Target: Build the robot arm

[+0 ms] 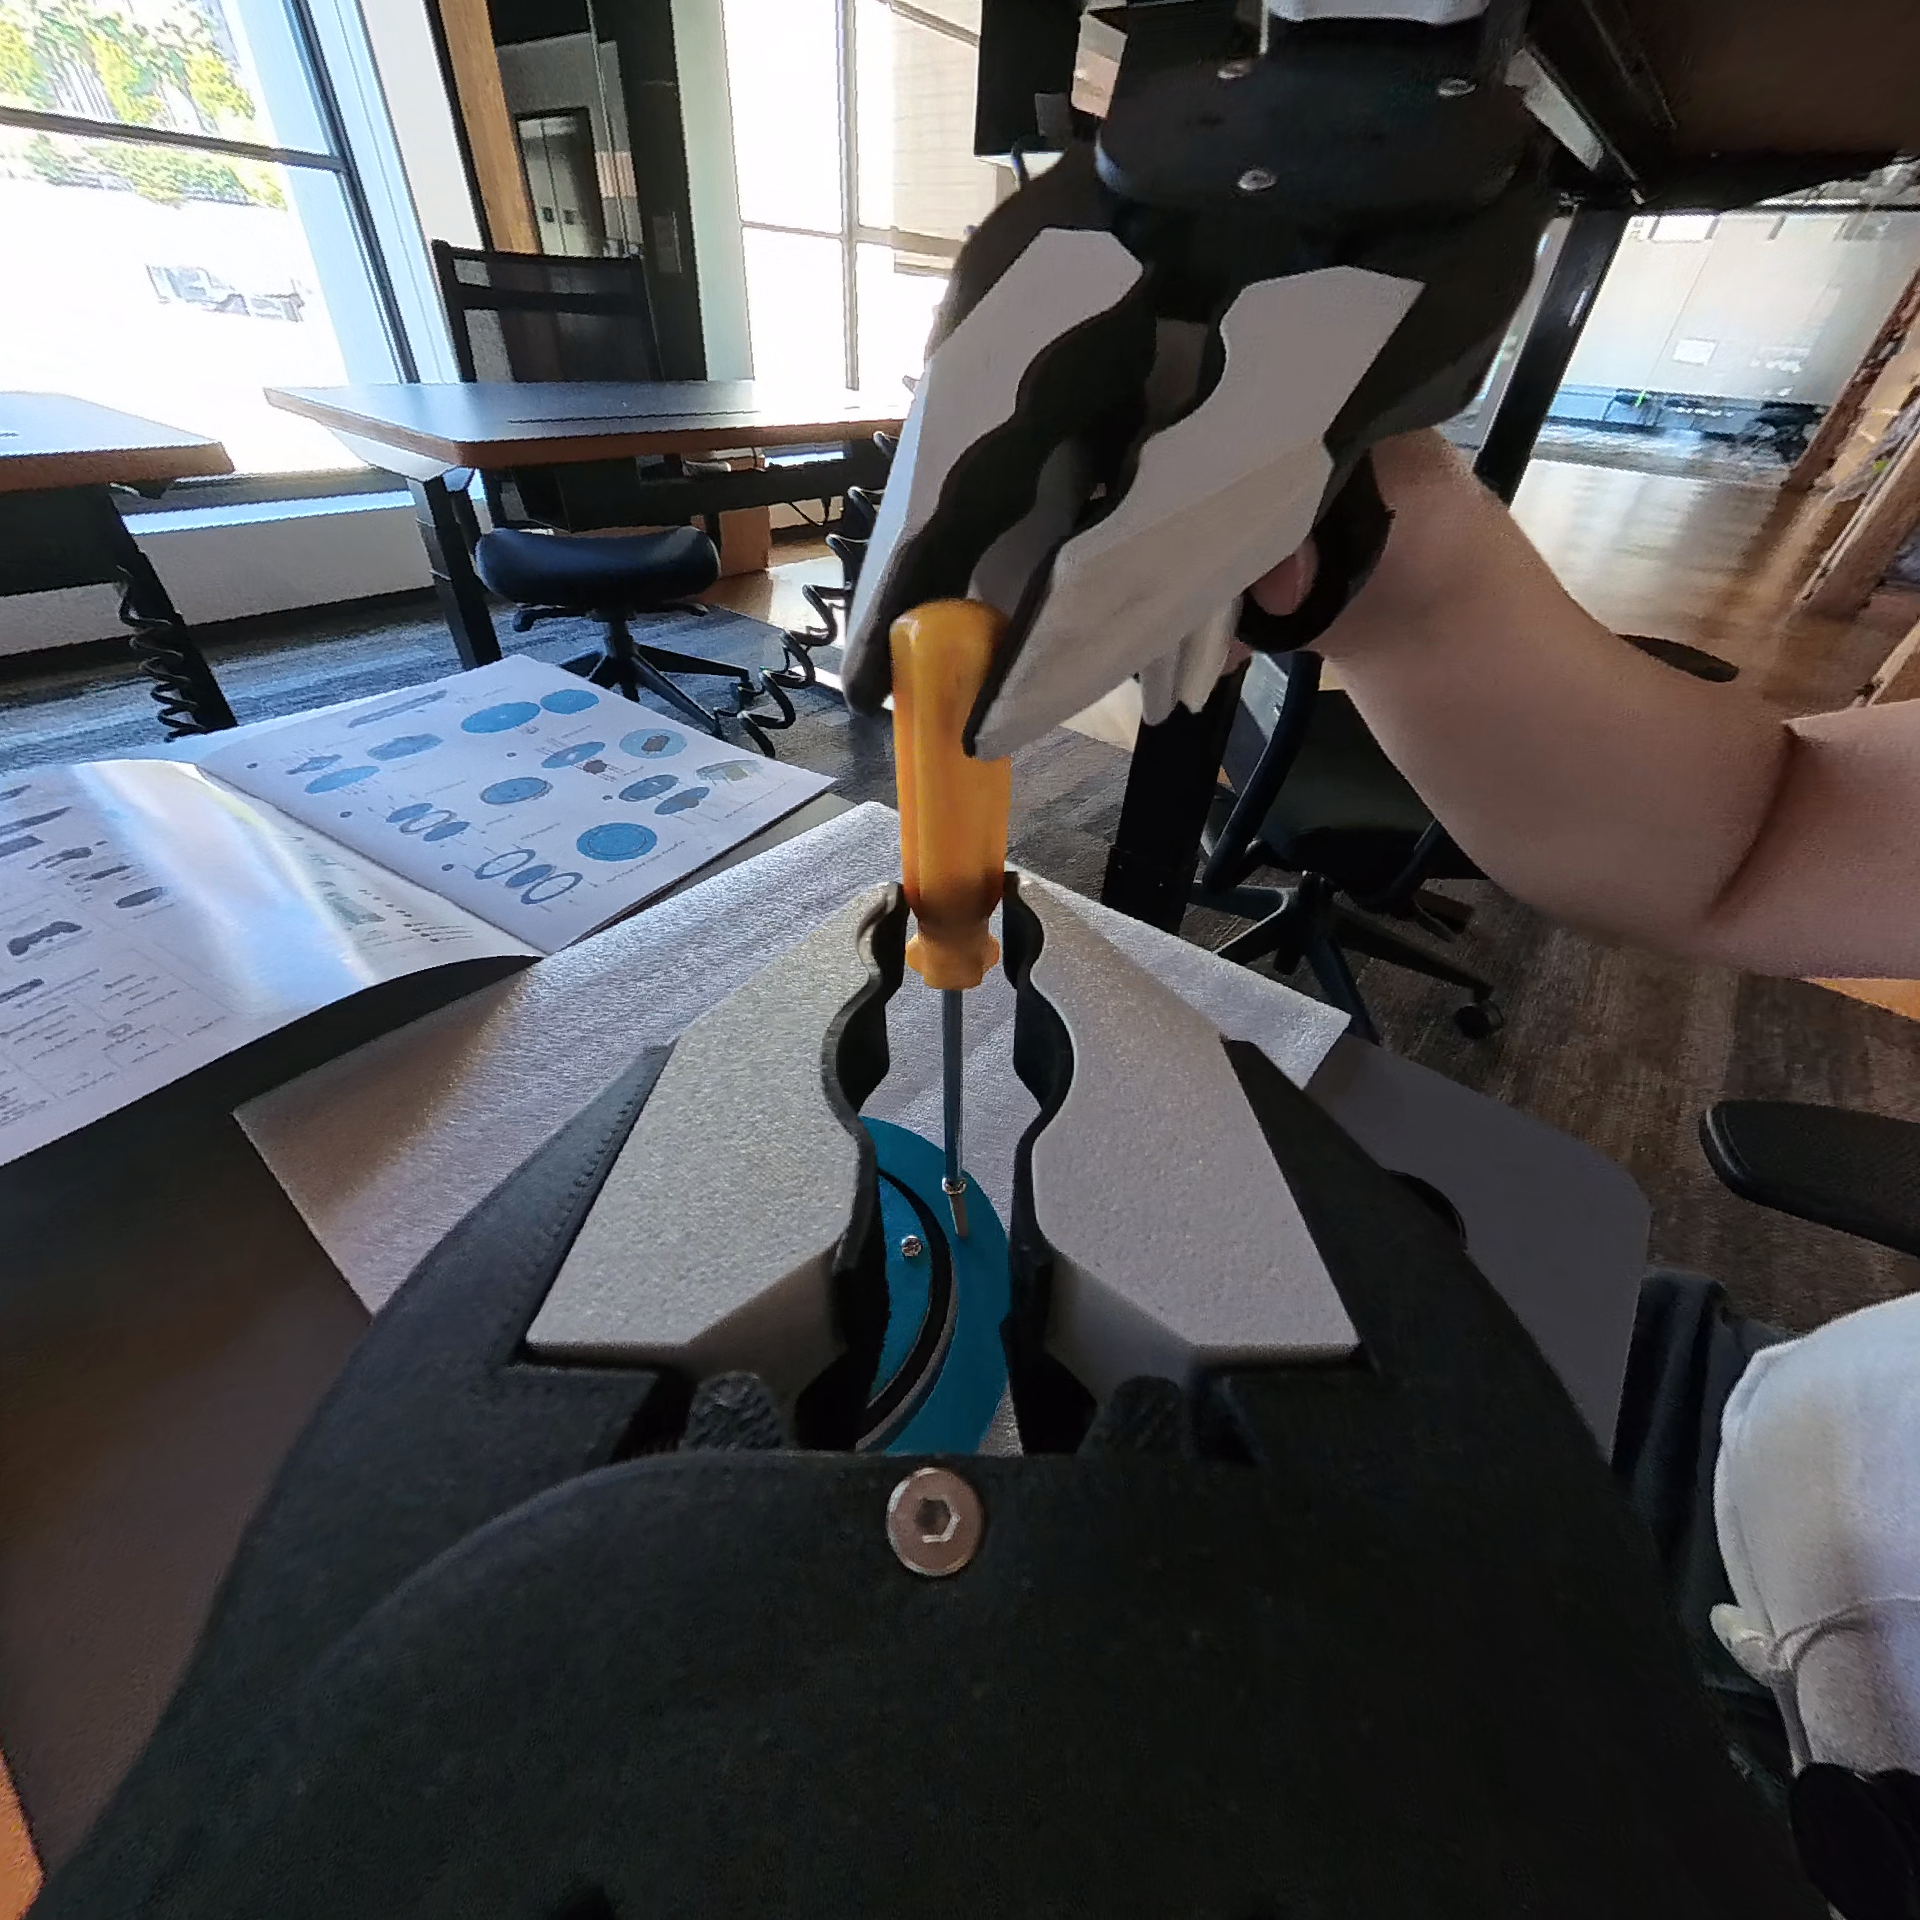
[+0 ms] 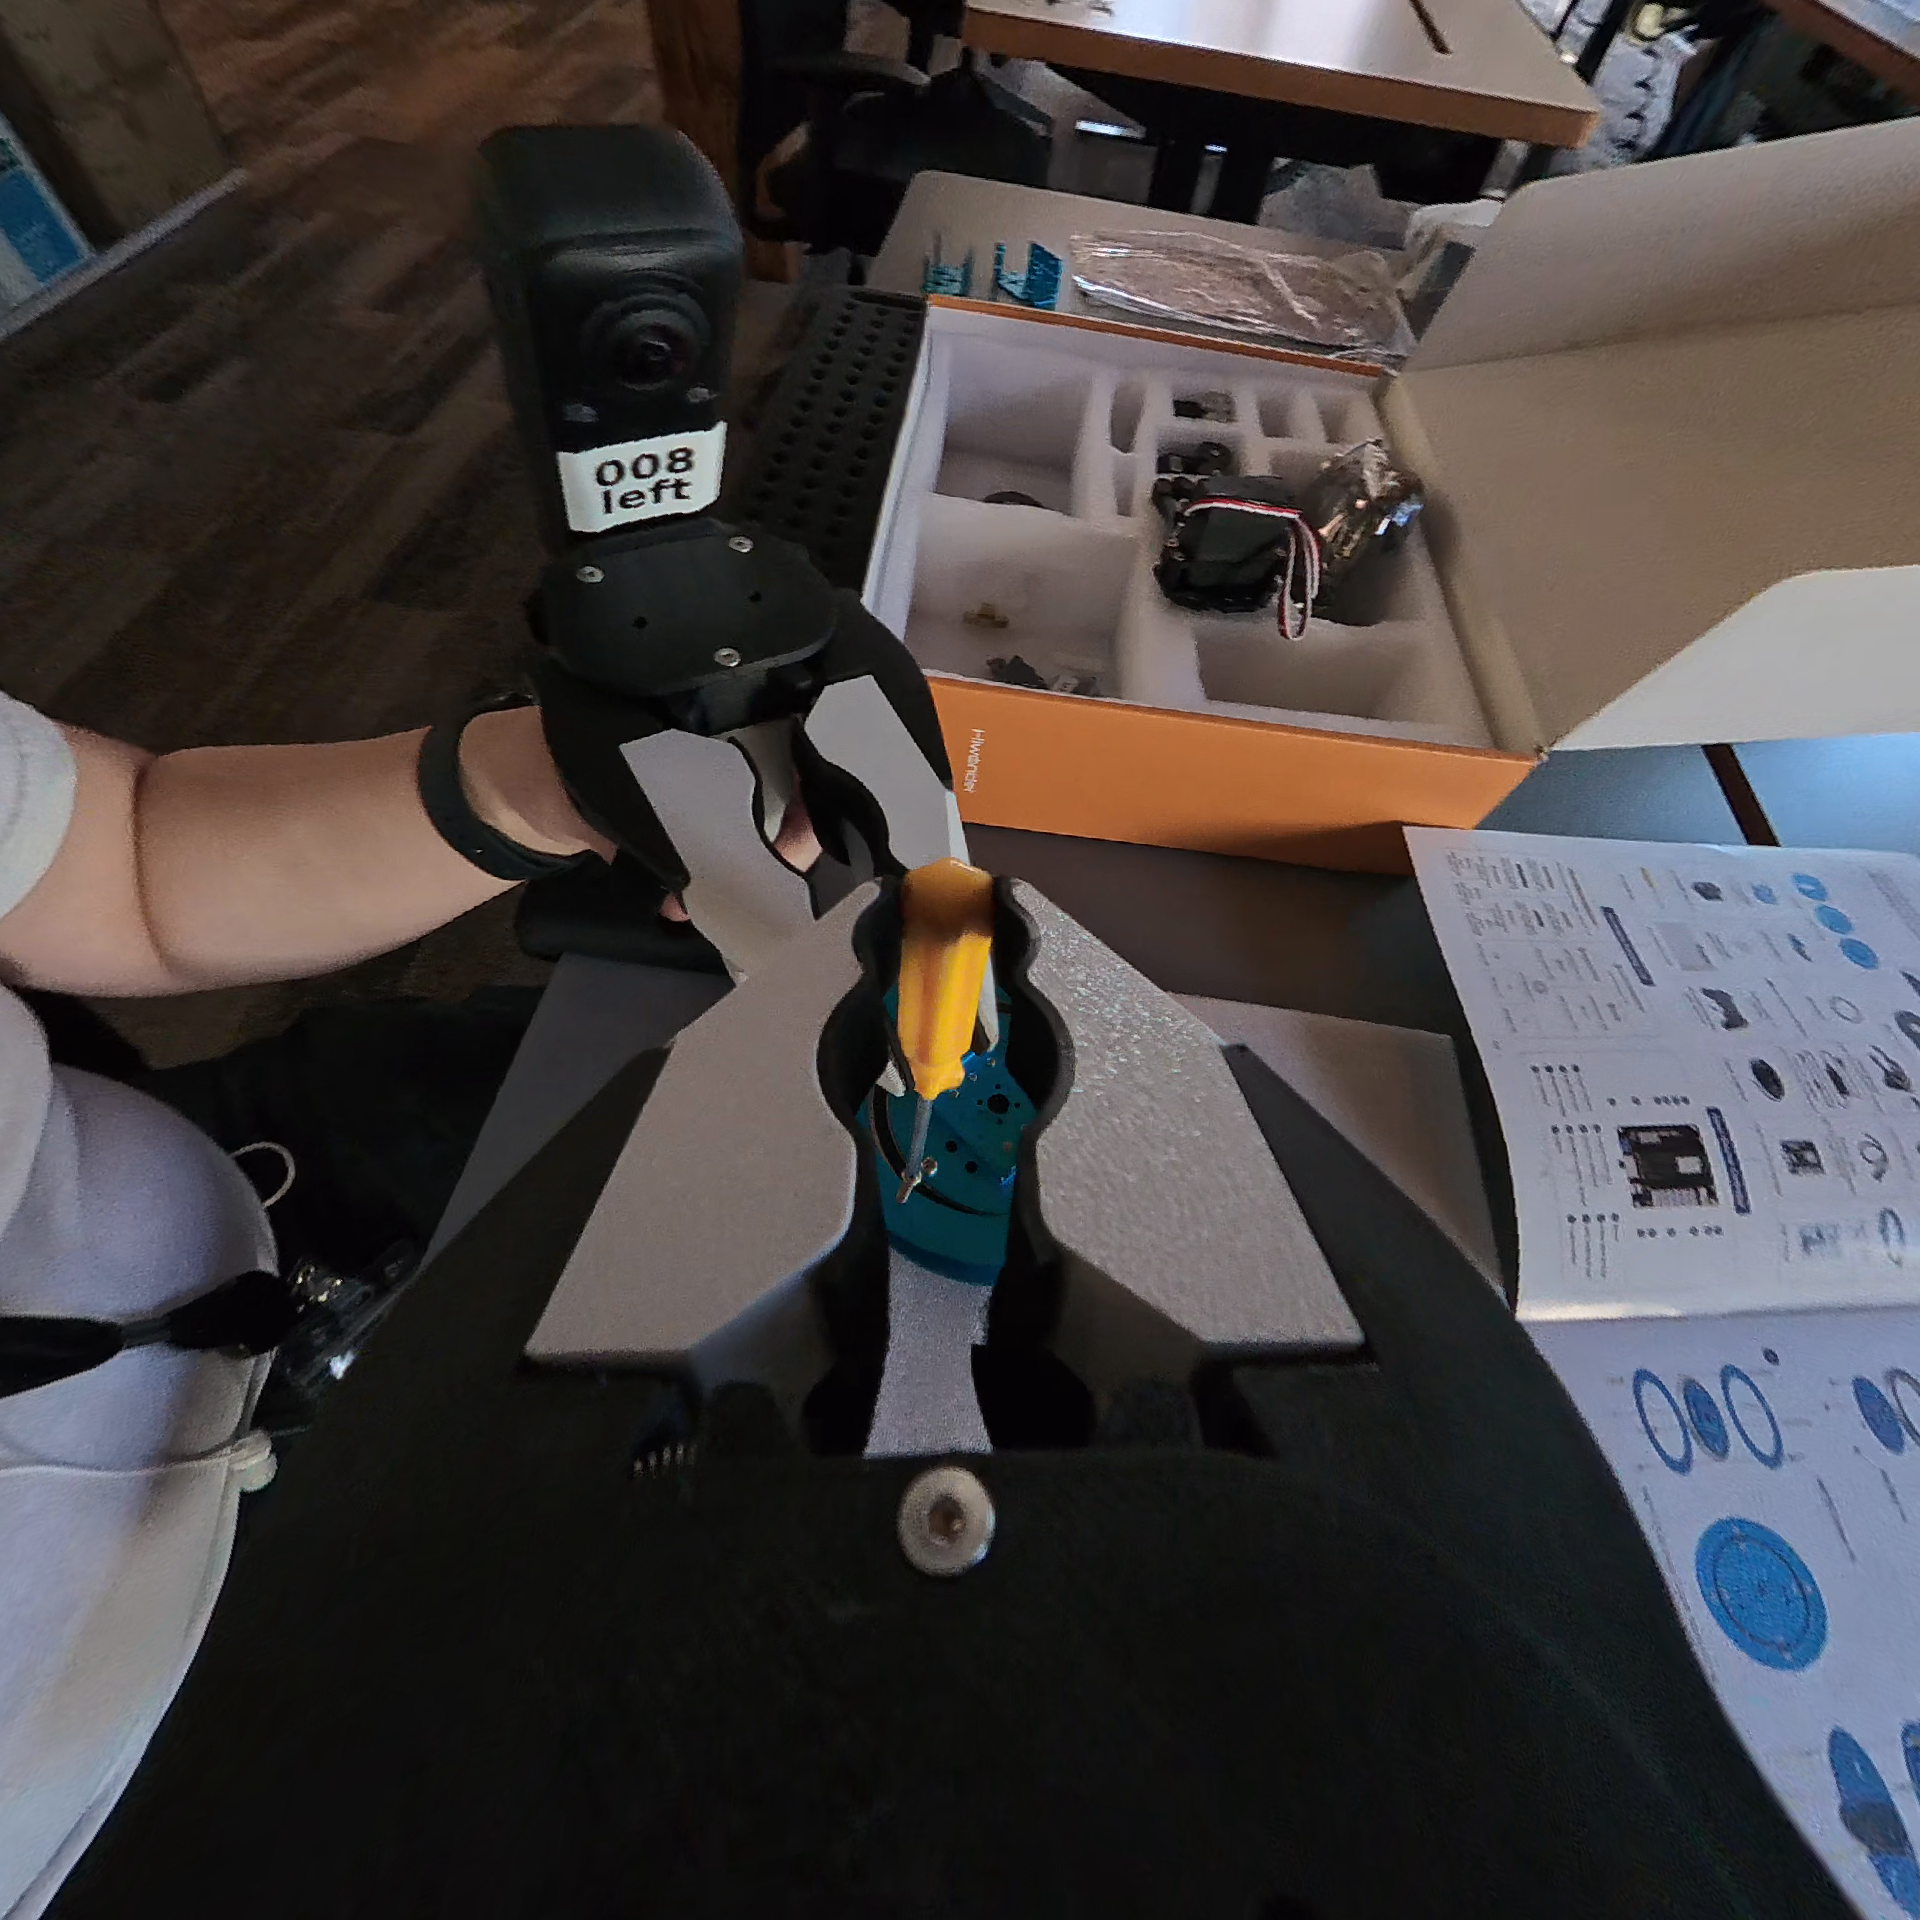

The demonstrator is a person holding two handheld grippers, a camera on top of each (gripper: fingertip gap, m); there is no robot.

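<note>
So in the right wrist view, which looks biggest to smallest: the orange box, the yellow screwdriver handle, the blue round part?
1. orange box
2. and 3. yellow screwdriver handle and blue round part look alike; the tongs hide much of the blue part.

Screwdriver (image 1: 951, 790): translucent amber handle, thin steel shaft. It stands near-vertical at frame centre, with the handle top clamped by the right gripper (image 1: 925, 717). The tip meets the upper face of the blue disc (image 1: 966, 1299). Disc: round, flat, black-ringed, lying on white foam sheet (image 1: 644, 1039) below centre.
</note>
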